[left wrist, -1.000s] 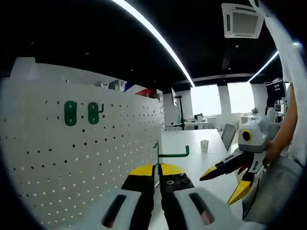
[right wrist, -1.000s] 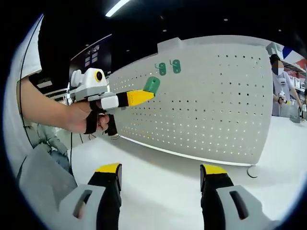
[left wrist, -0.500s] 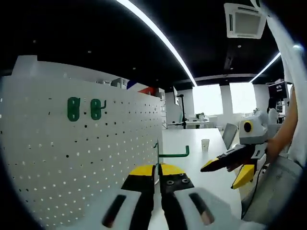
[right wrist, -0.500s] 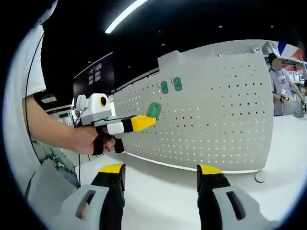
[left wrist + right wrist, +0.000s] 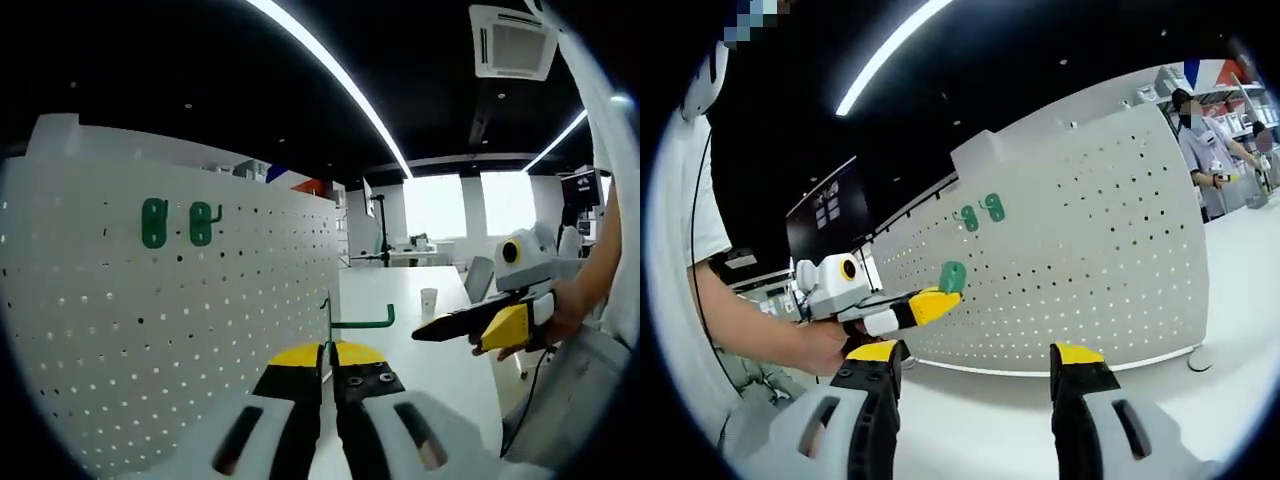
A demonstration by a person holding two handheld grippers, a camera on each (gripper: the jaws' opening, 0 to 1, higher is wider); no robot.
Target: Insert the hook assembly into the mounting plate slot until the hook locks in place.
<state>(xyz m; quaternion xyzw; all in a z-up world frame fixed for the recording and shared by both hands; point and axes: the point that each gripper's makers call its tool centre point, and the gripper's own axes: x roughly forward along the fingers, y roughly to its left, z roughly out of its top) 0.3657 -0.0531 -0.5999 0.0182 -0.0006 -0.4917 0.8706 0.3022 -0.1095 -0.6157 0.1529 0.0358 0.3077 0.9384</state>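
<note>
Two hand-held grippers: left (image 5: 329, 352) pinching green hook (image 5: 352, 320) beside pegboard (image 5: 150, 340), right (image 5: 975, 358) spread.

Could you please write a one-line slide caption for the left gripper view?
Left gripper shut on a green hook beside the white pegboard, two green hooks already mounted.

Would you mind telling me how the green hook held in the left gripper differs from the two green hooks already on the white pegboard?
The held green hook is clamped in the shut left gripper, off the white pegboard; the two mounted green hooks sit high in its holes. From the left gripper view the held one appears edge-on, the mounted ones show their flat plates. All are the same green.
</note>
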